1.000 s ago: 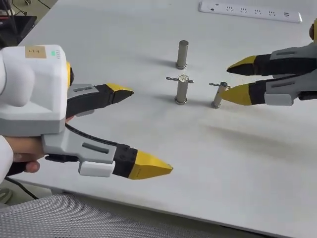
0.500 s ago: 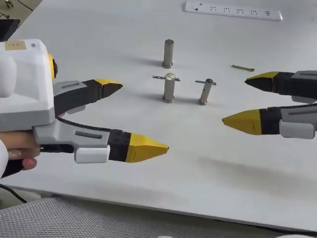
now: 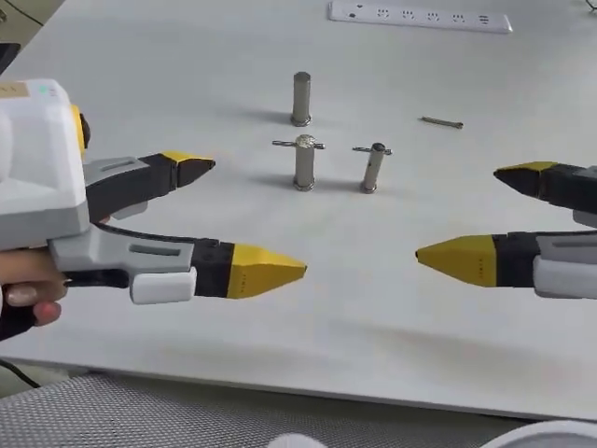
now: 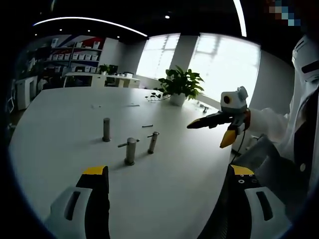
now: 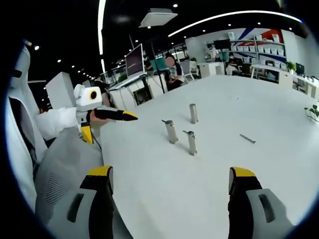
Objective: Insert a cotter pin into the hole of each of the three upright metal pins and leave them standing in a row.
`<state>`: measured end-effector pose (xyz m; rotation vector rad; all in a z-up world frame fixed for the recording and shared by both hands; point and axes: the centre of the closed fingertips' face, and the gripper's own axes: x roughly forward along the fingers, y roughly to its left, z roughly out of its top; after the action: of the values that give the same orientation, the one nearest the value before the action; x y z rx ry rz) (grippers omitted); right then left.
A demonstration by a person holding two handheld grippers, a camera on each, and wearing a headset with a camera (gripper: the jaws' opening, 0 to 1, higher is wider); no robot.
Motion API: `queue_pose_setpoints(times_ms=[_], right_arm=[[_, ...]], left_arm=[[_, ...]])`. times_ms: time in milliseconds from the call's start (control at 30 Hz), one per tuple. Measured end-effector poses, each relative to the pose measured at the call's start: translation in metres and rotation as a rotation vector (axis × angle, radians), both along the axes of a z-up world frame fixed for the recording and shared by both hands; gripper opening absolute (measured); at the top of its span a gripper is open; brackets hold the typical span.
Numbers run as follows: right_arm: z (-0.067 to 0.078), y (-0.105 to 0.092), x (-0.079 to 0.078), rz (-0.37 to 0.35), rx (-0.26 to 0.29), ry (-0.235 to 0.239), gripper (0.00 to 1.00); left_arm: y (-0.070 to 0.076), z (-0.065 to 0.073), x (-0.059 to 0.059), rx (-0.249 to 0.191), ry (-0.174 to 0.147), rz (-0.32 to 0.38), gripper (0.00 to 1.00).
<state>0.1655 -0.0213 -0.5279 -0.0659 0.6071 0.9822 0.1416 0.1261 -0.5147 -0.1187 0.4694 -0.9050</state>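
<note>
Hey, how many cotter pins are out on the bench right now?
3 cotter pins: one through the near-left metal pin, one through the near-right metal pin, one lying loose farther right.

white table [image 3: 373, 336], silver metal pins [image 3: 304, 166]

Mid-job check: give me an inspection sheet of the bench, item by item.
Surface: white table, flat and plain.
Job's things: back pin has no cotter; middle pin and right pin each carry one; loose cotter pin lies flat beyond them.
Clutter: nothing seen.
Grippers: left gripper and right gripper open, empty.
Cables: power strip at the far edge.
Surroundings: potted plant, windows.
</note>
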Motion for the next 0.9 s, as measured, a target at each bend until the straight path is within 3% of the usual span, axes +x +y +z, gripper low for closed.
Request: queue_pose_setpoints(times_ms=[200, 533, 733, 900], right_arm=[[-0.006, -0.002, -0.002, -0.035, 0.003, 0.029, 0.98], [-0.010, -0.009, -0.002, -0.072, -0.038, 0.023, 0.98], [-0.012, -0.010, -0.005, -0.072, -0.040, 0.031, 0.98], [-0.010, -0.010, -0.006, -0.082, -0.028, 0.031, 0.98]], left_arm=[[-0.001, 0.000, 0.003, 0.007, 0.001, 0.014, 0.99], [0.003, 0.002, 0.015, 0.038, -0.014, 0.034, 0.99], [0.010, 0.014, 0.047, 0.057, -0.060, 0.059, 0.99], [0.010, 0.035, 0.090, 0.022, -0.117, 0.107, 0.99]])
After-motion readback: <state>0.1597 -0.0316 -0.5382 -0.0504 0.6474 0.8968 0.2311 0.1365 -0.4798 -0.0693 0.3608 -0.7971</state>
